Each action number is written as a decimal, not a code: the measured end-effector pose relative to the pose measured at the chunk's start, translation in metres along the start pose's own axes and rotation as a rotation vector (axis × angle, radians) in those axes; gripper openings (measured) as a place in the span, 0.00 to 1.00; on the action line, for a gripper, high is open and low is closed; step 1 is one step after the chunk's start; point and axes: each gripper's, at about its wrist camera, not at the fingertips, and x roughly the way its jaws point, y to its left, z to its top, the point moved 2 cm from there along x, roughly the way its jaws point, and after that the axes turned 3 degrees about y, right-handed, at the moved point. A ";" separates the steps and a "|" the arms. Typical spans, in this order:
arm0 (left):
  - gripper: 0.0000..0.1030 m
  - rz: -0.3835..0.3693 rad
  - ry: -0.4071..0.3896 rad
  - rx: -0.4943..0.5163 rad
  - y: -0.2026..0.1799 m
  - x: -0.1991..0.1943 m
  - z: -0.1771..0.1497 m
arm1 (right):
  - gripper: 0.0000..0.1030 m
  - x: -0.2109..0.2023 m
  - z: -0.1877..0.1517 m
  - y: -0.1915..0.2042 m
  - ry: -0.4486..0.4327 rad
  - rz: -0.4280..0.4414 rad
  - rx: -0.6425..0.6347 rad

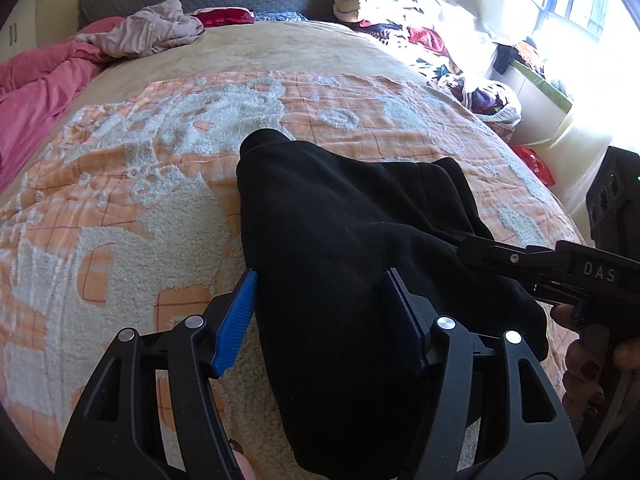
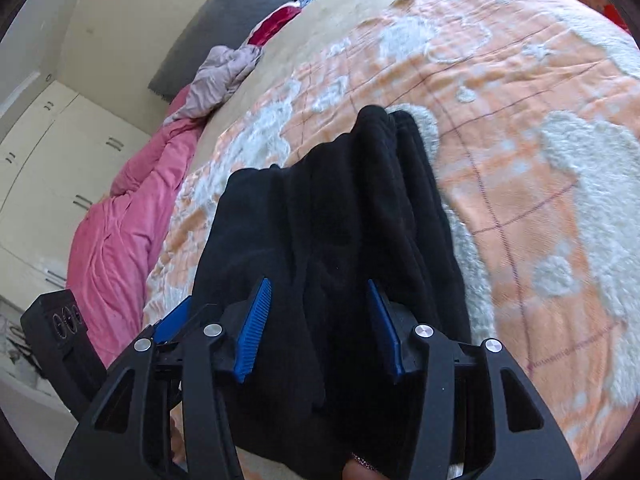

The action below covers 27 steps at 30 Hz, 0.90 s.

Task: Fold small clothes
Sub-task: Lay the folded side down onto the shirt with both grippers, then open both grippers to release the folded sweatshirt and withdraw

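1. Black garment (image 1: 352, 264) lay bunched at lower centre of the left wrist frame, on the bed (image 1: 120, 208).
2. It looked soft, light and floppy; hems seemed the best hold.
3. Left hand-held gripper (image 1: 324, 320) straddled it, released.
4. Right hand-held gripper (image 2: 320, 328) stood released over its folds (image 2: 360, 200).

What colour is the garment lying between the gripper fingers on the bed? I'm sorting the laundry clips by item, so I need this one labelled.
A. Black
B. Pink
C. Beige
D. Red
A: the black garment lies bunched on the orange-and-white blanket in front of both grippers; the pink cloth lies off at the bed's far edge.
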 end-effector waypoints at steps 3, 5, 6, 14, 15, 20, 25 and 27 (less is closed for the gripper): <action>0.54 0.000 0.001 -0.001 -0.001 -0.001 -0.001 | 0.28 0.002 0.005 0.002 -0.003 0.002 -0.024; 0.54 0.001 0.001 -0.001 -0.001 0.000 0.000 | 0.17 0.002 0.009 0.002 -0.026 0.003 -0.031; 0.54 -0.001 0.001 -0.003 -0.001 -0.001 -0.001 | 0.15 0.001 0.010 0.001 -0.041 0.024 -0.029; 0.57 -0.066 -0.006 -0.018 -0.010 -0.014 -0.005 | 0.13 -0.028 0.005 0.038 -0.217 -0.206 -0.307; 0.57 -0.082 -0.001 -0.022 -0.012 -0.014 -0.005 | 0.13 -0.025 0.003 0.039 -0.222 -0.286 -0.352; 0.57 -0.083 0.019 0.014 -0.023 -0.009 -0.009 | 0.14 0.002 0.006 0.011 -0.160 -0.374 -0.299; 0.58 -0.084 0.029 0.012 -0.022 -0.005 -0.011 | 0.19 0.001 0.011 -0.011 -0.151 -0.293 -0.183; 0.58 -0.086 0.035 0.007 -0.020 -0.004 -0.012 | 0.24 -0.001 0.008 -0.013 -0.127 -0.267 -0.170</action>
